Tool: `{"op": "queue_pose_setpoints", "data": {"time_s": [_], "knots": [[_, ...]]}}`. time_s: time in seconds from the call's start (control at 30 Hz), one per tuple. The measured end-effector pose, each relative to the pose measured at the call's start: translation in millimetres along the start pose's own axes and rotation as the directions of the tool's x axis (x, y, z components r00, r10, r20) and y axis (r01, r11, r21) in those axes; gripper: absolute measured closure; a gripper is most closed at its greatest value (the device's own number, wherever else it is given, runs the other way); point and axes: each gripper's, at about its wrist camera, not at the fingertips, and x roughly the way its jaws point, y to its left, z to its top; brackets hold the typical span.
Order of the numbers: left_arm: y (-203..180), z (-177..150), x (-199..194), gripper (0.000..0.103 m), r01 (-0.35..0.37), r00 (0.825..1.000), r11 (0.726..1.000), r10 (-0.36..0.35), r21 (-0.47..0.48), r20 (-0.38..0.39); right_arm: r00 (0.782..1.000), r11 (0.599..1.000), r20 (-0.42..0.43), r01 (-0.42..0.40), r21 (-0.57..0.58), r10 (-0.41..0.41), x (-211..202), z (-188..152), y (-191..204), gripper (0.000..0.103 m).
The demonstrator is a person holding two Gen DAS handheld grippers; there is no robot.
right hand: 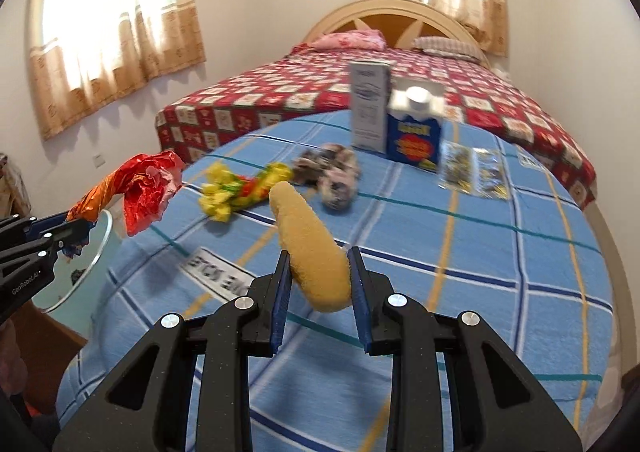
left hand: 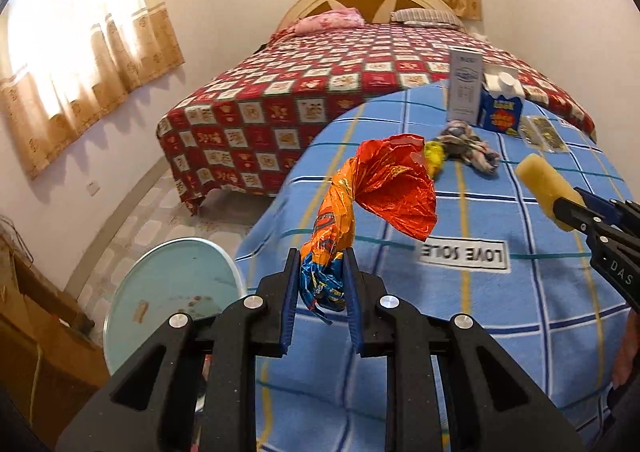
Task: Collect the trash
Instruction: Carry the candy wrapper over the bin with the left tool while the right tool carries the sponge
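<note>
Crinkly orange foil wrapper (left hand: 360, 208) and spongy yellow foam piece (right hand: 312, 248), both pinched.

"LOVE SOLE" on blue checked cloth (left hand: 520, 292)

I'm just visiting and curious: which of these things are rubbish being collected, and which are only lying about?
Job:
- crumpled orange-red foil wrapper, in left gripper
- yellow sponge piece, in right gripper
- crumpled yellow wrapper
- blue carton

Lying about:
- red patterned bed
- pink pillow
</note>
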Motion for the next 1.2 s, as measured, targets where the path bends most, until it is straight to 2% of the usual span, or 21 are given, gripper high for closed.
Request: {"op": "queue_pose_setpoints", "data": {"time_s": [0.7, 1.2], "knots": [[101.1, -32.2, -15.4, 0.082, -0.152, 0.988, 0.984, 0.151, -0.096, -0.022, 0.993, 0.978, 0.002, -0.119, -0.174, 0.121, 20.4, 24.4, 103.0, 0.074], [143.9, -52.0, -19.5, 0.082, -0.225, 0.974, 0.964, 0.219, -0.144, -0.056, 0.982, 0.945, -0.019, -0.187, -0.268, 0.189, 33.8, 29.0, 157.9, 0.074]]}}
